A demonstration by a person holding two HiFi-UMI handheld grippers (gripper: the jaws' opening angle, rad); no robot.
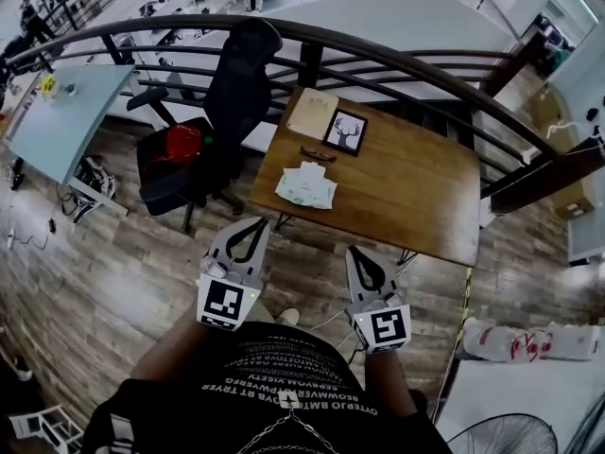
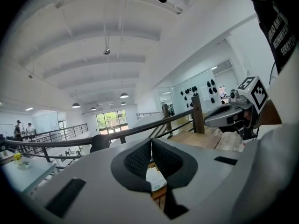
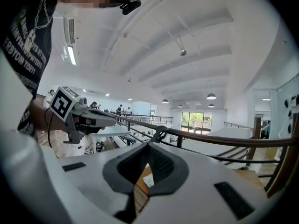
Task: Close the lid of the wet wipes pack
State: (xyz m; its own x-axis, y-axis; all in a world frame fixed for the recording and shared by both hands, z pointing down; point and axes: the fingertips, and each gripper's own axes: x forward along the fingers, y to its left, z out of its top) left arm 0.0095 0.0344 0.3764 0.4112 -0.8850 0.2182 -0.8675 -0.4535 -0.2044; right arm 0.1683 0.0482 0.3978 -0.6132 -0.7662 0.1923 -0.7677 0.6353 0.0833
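Head view: the pack (image 1: 305, 185) lay near the left front corner of the table (image 1: 406, 187), in front of a frame (image 1: 346, 131). It was too far off to tell how its lid sat. The left gripper (image 1: 257, 225) and right gripper (image 1: 353, 253) hung side by side short of the table's front edge, well apart from the pack. That suggested the approach had not yet been made.

Left gripper view: its jaws were together with nothing between them. The pack showed as a pale patch below the tips, so this gripper seemed aimed at it. Only here did the right gripper appear from the side.

Right gripper view: these jaws were likewise closed and empty, probably ready to press rather than pinch. A sliver of pack and tabletop showed beneath them, and the left gripper stood alongside.
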